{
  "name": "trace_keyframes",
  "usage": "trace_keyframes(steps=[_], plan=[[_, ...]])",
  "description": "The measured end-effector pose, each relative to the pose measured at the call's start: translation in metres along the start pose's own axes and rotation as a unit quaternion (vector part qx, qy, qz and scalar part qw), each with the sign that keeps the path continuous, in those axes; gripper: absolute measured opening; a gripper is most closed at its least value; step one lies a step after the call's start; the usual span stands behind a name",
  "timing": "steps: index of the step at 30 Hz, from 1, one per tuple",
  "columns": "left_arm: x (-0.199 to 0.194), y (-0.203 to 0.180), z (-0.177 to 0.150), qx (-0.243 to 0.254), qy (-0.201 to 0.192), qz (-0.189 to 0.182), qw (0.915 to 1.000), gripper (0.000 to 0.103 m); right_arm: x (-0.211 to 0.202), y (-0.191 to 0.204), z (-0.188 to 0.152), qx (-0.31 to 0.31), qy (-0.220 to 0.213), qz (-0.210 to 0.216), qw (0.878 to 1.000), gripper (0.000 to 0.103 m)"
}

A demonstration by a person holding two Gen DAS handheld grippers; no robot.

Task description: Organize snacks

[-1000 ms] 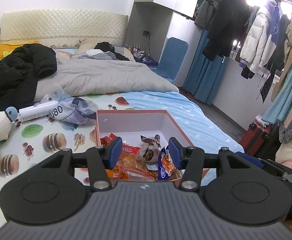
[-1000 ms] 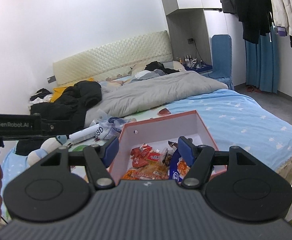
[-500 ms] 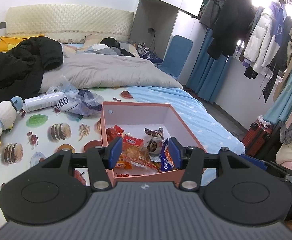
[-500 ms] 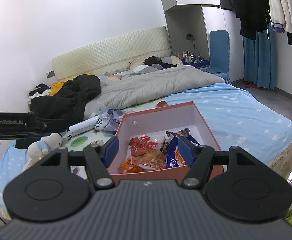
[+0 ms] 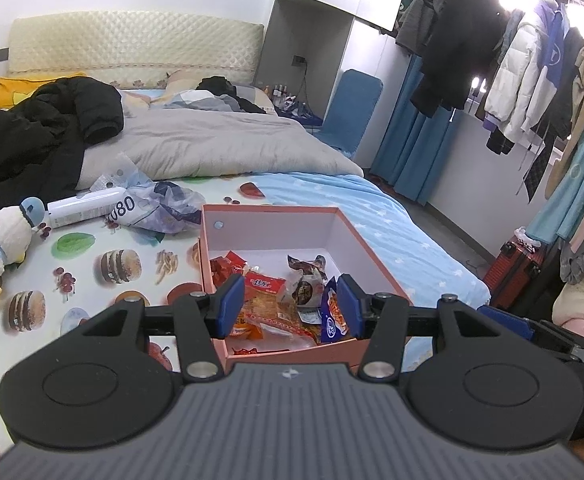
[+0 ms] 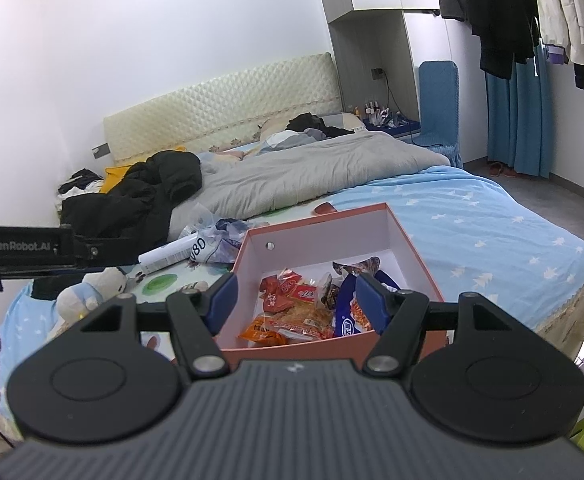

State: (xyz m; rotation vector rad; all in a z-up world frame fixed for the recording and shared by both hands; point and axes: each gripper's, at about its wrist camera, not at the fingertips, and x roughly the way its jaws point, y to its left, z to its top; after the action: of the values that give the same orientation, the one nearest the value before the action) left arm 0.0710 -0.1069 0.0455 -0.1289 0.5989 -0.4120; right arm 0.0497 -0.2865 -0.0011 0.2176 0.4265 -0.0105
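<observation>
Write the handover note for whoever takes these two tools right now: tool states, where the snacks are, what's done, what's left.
Left tool: open, empty, held above the near end of the pink box.
Right tool: open, empty, aimed at the same box.
Snacks: a loose pile in the box's near half: red packets, an orange pack, a blue bag, a dark wrapper. The box sits on the bed.
Done: snacks are in the box.
Left: they lie jumbled, so sorting may still be needed. None seen outside it; the plastic bag beside it may be worth checking.

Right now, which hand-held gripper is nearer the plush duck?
Left. The left hand-held gripper hovers on the plush duck's side of the box; the right hand-held gripper faces the box from further right.
</observation>
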Motion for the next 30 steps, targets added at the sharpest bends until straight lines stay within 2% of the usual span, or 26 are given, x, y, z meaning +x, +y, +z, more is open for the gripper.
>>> trace_keyframes(steps=[18, 19, 20, 21, 23, 26, 28, 30], plan=[[-0.0025, 0.0019, -0.0042, 0.002, 0.0, 0.004, 1.0, 0.057, -0.0019, 0.0004, -0.0009, 0.006, -0.005, -0.003, 1.0, 0.067], [-0.0025, 0.0018, -0.0044, 0.003, 0.001, 0.004, 1.0, 0.065, -0.0019, -0.0005, -0.0016, 0.006, -0.005, -0.004, 1.0, 0.067], [-0.0024, 0.0017, -0.0044, 0.004, 0.001, 0.003, 1.0, 0.08, -0.0019, -0.0007, -0.0017, 0.006, -0.006, -0.006, 1.0, 0.067], [-0.0024, 0.0014, -0.0047, 0.006, 0.0, 0.004, 1.0, 0.086, -0.0017, -0.0007, -0.0015, 0.009, -0.006, -0.008, 1.0, 0.067], [-0.004, -0.0001, -0.0065, 0.015, -0.012, 0.019, 0.9996, 0.088, -0.001, 0.0, -0.0018, 0.01, -0.008, -0.016, 1.0, 0.067], [-0.0041, 0.0001, -0.0073, 0.008, -0.009, 0.012, 0.9999, 0.089, -0.0011, 0.0005, -0.0019, 0.007, -0.01, -0.016, 1.0, 0.067], [-0.004, 0.0002, -0.0067, 0.006, -0.009, 0.016, 0.9998, 0.094, 0.0006, 0.0002, -0.0012, 0.007, -0.008, -0.018, 1.0, 0.068], [-0.0028, -0.0007, -0.0058, 0.01, -0.005, 0.022, 0.9997, 0.098, 0.0028, -0.0006, -0.0001, 0.008, -0.006, -0.02, 1.0, 0.087]])
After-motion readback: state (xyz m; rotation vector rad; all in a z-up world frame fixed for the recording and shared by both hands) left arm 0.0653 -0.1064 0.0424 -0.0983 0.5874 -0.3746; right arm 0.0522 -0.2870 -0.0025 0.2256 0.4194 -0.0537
